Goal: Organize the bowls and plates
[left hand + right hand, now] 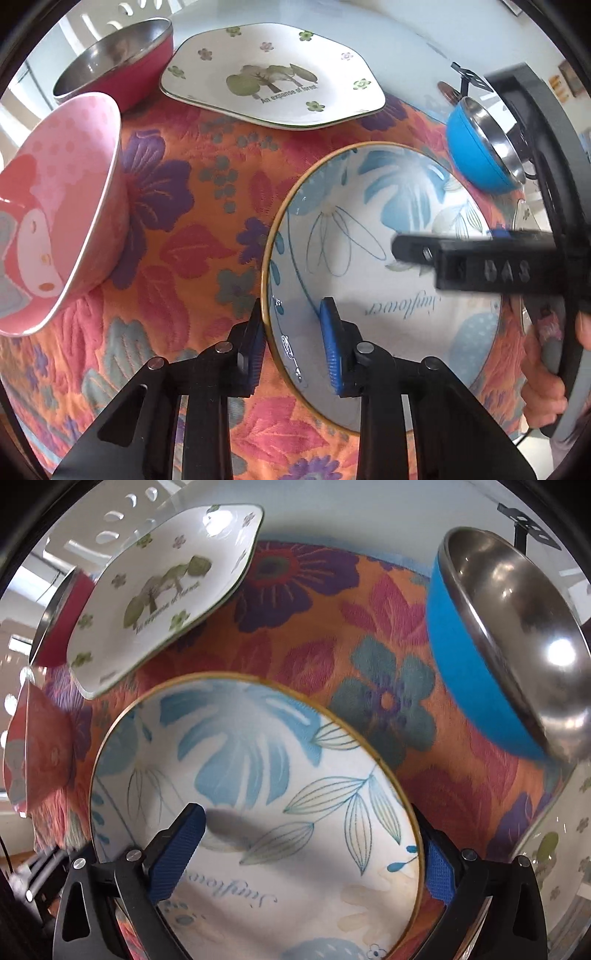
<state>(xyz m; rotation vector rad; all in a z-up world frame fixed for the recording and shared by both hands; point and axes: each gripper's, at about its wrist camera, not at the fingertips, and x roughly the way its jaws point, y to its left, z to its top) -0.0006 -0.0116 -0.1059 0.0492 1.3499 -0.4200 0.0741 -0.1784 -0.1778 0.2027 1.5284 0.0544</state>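
Observation:
A round plate with blue leaves and a gold rim (376,236) lies on the flowered cloth; it also fills the right wrist view (258,768). My left gripper (293,347) straddles its left rim, one pad outside, one inside, jaws a little apart and not clamped. My right gripper (306,853) straddles the plate's right rim, jaws wide apart; its finger shows over the plate in the left wrist view (476,264). A white plate with a tree print (273,74) lies beyond. A pink bowl (55,210), a red steel bowl (114,62) and a blue steel bowl (484,147) stand around.
An orange flowered cloth (192,229) covers the table. A second white flower-print plate (554,853) shows at the right edge of the right wrist view. A white perforated rack (110,22) stands behind the red bowl.

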